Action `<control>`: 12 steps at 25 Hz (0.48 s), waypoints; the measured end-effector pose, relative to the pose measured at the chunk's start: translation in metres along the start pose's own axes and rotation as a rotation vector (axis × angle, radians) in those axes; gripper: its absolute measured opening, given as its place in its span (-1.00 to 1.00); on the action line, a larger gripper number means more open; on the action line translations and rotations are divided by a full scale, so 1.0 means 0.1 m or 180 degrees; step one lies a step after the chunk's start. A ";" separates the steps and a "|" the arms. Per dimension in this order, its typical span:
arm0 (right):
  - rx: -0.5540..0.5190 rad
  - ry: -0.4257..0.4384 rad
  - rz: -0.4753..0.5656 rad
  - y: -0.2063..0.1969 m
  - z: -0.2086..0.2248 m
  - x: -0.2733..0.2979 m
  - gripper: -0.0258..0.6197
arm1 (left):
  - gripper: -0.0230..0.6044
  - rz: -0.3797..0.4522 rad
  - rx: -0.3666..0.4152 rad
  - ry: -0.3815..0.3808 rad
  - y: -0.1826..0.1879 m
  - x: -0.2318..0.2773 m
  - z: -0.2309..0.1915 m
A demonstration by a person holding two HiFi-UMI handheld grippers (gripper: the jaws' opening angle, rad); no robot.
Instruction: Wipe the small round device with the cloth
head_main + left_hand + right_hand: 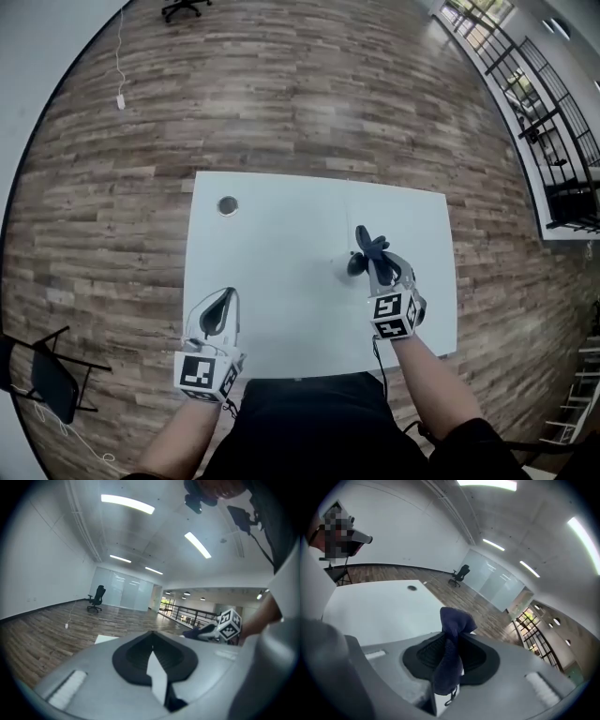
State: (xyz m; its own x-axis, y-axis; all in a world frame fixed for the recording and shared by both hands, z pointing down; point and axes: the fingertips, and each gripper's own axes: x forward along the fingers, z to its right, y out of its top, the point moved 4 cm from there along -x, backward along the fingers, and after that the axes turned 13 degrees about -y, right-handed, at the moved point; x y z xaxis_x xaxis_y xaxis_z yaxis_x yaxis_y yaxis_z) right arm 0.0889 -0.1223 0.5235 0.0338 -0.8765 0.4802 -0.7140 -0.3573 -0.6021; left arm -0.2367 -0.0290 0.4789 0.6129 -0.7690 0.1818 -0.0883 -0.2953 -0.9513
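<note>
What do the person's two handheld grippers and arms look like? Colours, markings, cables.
The left gripper and right gripper both have light grey bodies with curved, ribbed black pads. Each carries a white cube at the rear, printed with black square markers. A thin dark cable trails from the right one. The person wears a black top, and the forearms are uncovered.

Left gripper (226,298) — jaws closed tip to tip, nothing between them, pointing forward, near level. Right gripper (372,261) — jaws clamped on a dark cloth (452,625), angled downward. Both forearms extended forward.
</note>
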 end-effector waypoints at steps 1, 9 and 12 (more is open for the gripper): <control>-0.0068 0.0132 -0.0027 0.00 -0.13 0.02 -0.67 | -0.90 -0.0027 0.0033 -0.0050 0.01 0.02 0.02; -0.0184 0.0625 0.0038 -0.03 -0.73 0.10 -0.67 | -0.90 -0.0086 0.0193 0.0087 0.09 -0.12 0.09; -0.0201 0.0816 0.0104 -0.02 -0.81 0.11 -0.67 | -0.90 -0.0083 0.0261 0.0181 0.12 -0.17 0.10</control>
State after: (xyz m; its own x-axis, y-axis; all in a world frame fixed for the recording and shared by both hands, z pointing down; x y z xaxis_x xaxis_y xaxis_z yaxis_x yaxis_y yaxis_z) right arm 0.0338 -0.1050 0.5813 -0.1626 -0.7741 0.6118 -0.7543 -0.3022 -0.5829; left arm -0.2400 -0.0137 0.4617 0.5683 -0.7933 0.2183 -0.0068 -0.2699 -0.9629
